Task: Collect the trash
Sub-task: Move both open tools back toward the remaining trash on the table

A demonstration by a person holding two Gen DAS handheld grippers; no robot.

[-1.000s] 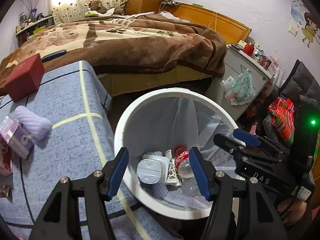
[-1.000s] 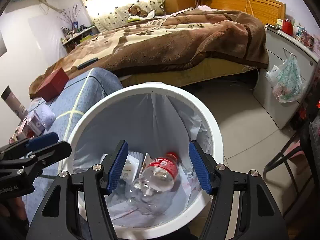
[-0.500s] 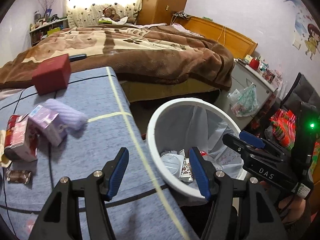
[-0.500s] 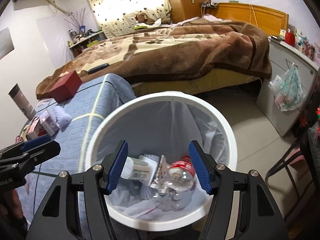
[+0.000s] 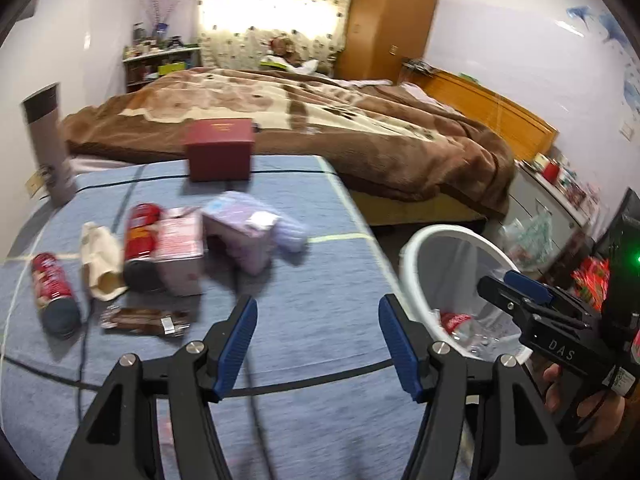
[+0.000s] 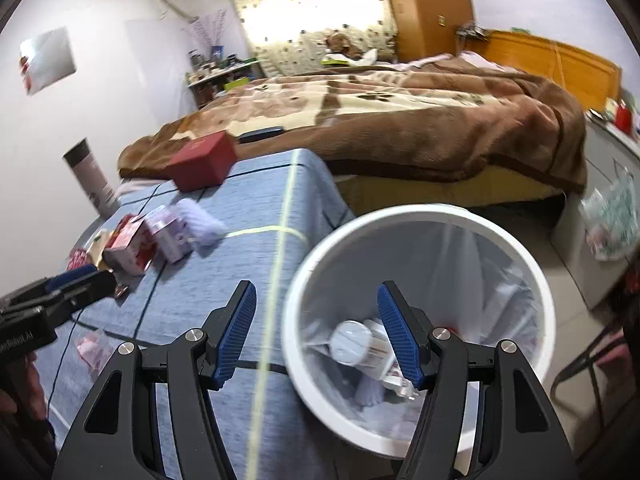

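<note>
Left gripper [image 5: 316, 344]: jaws spread wide with nothing between them; positioned above the blue table cover [image 5: 320, 280], facing the litter group; right gripper [image 6: 316, 332]: jaws likewise spread and empty; positioned over the table edge, with its right finger above the mouth of the white bin [image 6: 532, 264]

Bin: stands on the floor just beside the table's right edge; fitted with a pale liner; contents visible from the right wrist view include a round white lid [image 6: 351, 340] on a labelled container and further crumpled items beneath; the left wrist view shows a clear bottle with a red label [image 5: 454, 322] inside the same bin

Litter on the table cover: a red can [image 5: 52, 292] lying on its side at far left; a cream cloth or paper piece [image 5: 100, 260] beside it; a second red can [image 5: 140, 244] lying touching a pink carton [image 5: 180, 252]; a lilac carton [image 5: 244, 232] touching the pink one; a pale lilac ribbed roll [image 5: 292, 232] at the right of the lilac carton; a brown wrapper [image 5: 144, 322] nearest the left gripper; motion blur prevents reading any labels

Other items: a dark red box [image 5: 220, 154] at the far table edge; a tall grey cylinder [image 5: 50, 144] at the far left corner; a bed with a brown blanket [image 5: 360, 128] beyond the table
</note>
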